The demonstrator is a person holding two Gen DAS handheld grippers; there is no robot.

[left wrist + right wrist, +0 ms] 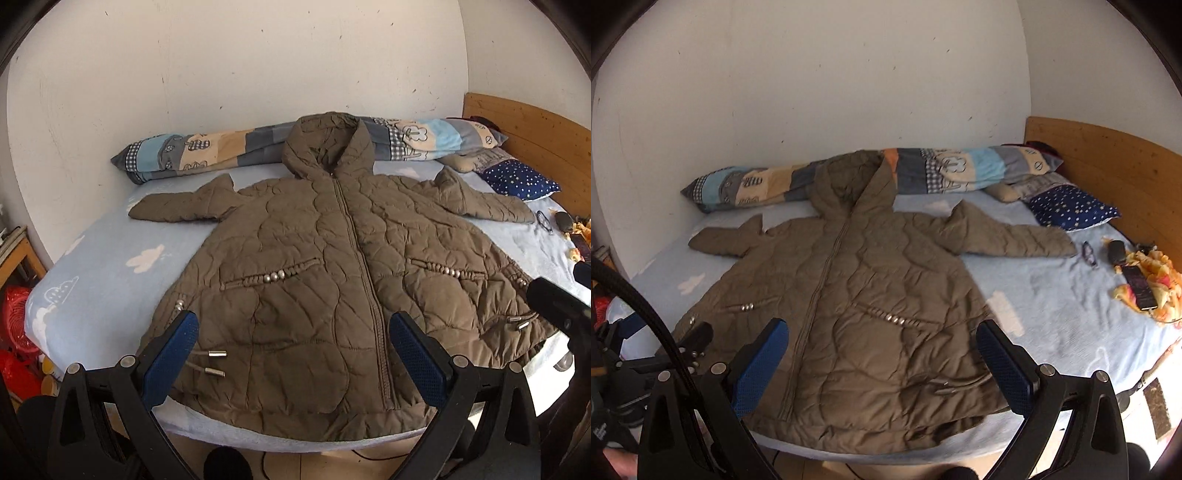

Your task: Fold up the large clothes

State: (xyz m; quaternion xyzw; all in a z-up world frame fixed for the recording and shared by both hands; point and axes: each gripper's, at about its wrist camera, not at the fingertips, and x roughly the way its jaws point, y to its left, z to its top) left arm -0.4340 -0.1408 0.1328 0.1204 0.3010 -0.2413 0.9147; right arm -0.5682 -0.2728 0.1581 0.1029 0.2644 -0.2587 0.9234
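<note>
Left wrist view showed me the brown quilted jacket (325, 266) lying flat and zipped on the blue bed sheet (92, 273), front up, hood toward the rolled patchwork quilt (221, 147), both sleeves spread out. I had my left gripper (293, 363) spread wide over the jacket's hem, holding nothing. My right gripper (881, 365) hung equally wide and empty above the hem's other side

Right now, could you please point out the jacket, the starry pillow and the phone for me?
jacket (295, 266): left wrist view, on the front panel beside the zip.
starry pillow (1071, 208): right wrist view, on its top face.
phone (1139, 288): right wrist view, on its dark screen.
</note>
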